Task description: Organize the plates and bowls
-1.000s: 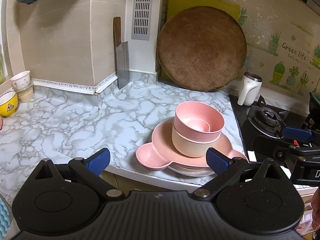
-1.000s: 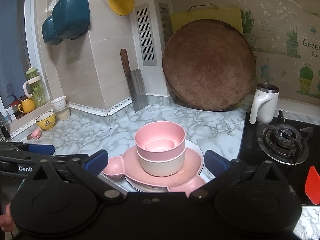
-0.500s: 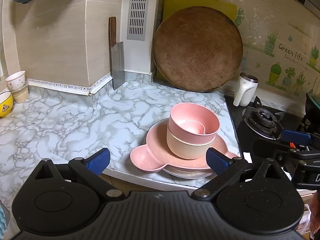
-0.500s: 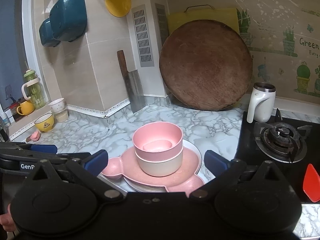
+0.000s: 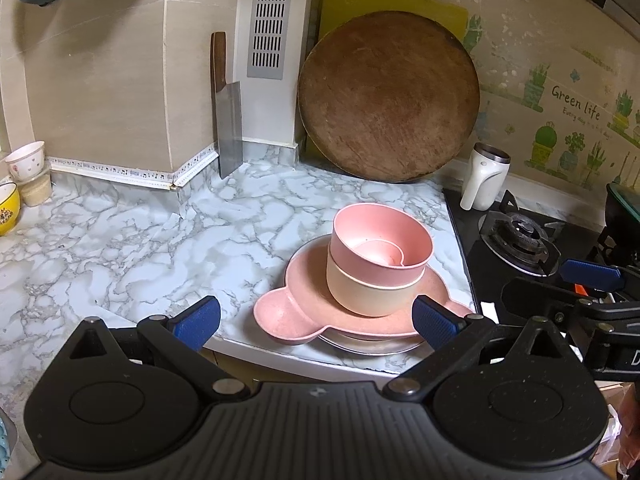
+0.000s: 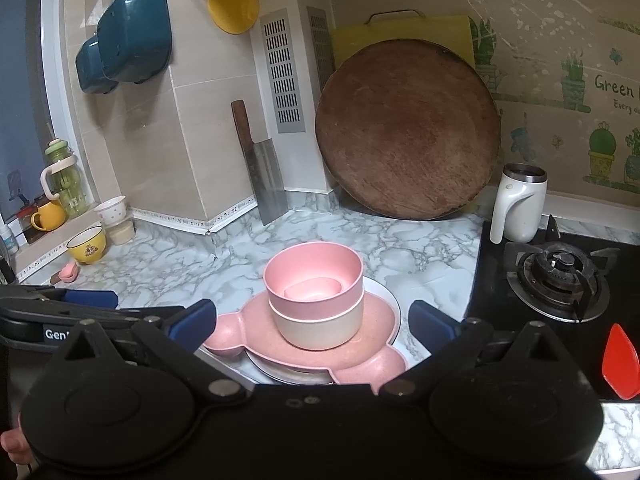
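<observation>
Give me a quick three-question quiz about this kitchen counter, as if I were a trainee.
1. True or false: the pink bowl sits inside the cream bowl.
2. What leans against the wall beside the round wooden board: A) a ladle, B) a cleaver, C) a whisk?
3. Fill in: the left gripper and the right gripper are both ____ and hold nothing.

Key: 1 true; 2 B; 3 open.
</observation>
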`<state>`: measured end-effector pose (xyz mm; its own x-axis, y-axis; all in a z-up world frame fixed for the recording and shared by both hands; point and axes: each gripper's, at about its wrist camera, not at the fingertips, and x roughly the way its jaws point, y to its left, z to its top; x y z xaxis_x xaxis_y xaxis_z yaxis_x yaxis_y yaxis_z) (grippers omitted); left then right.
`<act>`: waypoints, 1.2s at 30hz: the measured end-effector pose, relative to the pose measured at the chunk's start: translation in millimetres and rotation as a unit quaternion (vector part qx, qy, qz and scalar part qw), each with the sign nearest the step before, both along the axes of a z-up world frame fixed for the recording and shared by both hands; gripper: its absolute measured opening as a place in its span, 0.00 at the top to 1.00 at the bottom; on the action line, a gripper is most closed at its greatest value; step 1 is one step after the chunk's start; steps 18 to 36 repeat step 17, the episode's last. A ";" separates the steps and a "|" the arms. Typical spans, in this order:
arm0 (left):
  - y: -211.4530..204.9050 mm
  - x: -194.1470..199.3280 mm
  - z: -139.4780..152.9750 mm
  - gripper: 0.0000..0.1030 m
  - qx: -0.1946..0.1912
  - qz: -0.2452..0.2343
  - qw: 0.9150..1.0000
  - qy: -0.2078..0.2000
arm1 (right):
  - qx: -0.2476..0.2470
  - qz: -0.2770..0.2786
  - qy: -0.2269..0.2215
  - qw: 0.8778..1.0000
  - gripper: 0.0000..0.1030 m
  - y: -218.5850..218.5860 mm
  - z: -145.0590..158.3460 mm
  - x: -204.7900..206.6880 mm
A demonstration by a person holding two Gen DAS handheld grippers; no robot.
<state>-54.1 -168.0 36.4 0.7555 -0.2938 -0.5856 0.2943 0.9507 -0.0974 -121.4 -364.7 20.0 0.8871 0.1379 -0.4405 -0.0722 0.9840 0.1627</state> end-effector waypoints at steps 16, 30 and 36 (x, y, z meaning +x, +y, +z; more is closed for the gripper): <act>6.1 3.0 -2.3 0.00 -0.003 0.003 1.000 0.001 | 0.006 -0.003 0.007 1.000 0.00 3.0 -1.8 2.7; 6.3 3.3 -2.5 0.00 -0.001 0.001 1.000 0.001 | 0.006 -0.002 0.008 1.000 0.00 4.4 -1.8 3.8; 6.3 3.3 -2.5 0.00 -0.001 0.001 1.000 0.001 | 0.006 -0.002 0.008 1.000 0.00 4.4 -1.8 3.8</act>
